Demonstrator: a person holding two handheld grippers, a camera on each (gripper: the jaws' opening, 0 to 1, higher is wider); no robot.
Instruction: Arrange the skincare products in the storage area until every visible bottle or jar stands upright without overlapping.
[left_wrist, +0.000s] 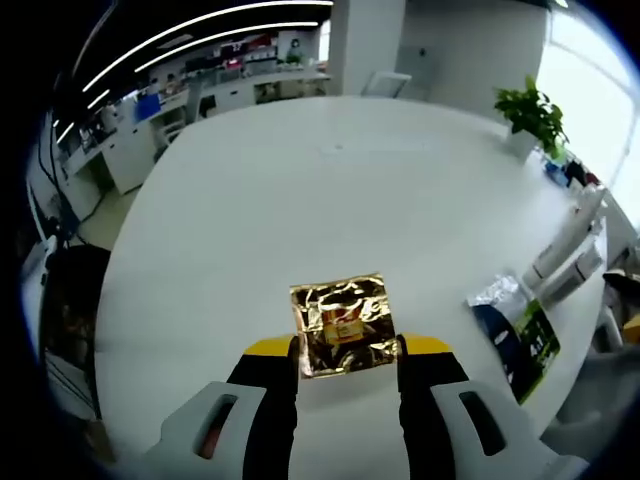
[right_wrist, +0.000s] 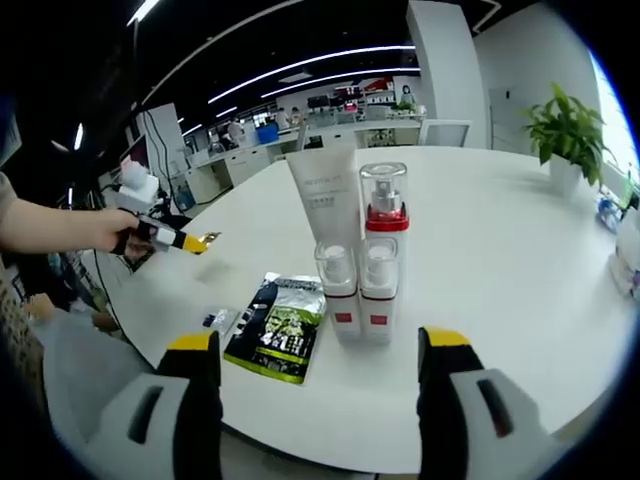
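Left gripper view: the left gripper (left_wrist: 348, 352) has its yellow-tipped fingers (left_wrist: 270, 350) clamped on a crinkled gold foil sachet (left_wrist: 343, 325), which is held above the white worktop (left_wrist: 300, 200).
Sachet: square, shiny, with a red and yellow patch at its middle; gripped at its lower two edges.
Far edge of the worktop: a potted plant (left_wrist: 530, 115) stands close to it.
Near right edge, left gripper view: a green and black packet (left_wrist: 535, 345) lies flat beside a silvery wrapper (left_wrist: 495, 292); white bottles (left_wrist: 560, 250) appear there, strongly distorted by the lens.
Right gripper view: the right gripper (right_wrist: 320, 355) has its fingers (right_wrist: 195, 350) wide apart with nothing between them, hovering at the near edge of the worktop (right_wrist: 500, 250).
Skincare group: a white tube (right_wrist: 325, 200), a tall pump bottle with a red collar (right_wrist: 384, 205) and two shorter clear-capped bottles (right_wrist: 340, 290) stand upright, packed close together near the middle of the worktop.
Green packet (right_wrist: 280, 325): lies flat just beside the bottles, towards the near edge.
Other gripper: the left gripper (right_wrist: 165, 235) comes in over the worktop's edge, held by a person's hand (right_wrist: 95, 230), a glint of gold at its tip.
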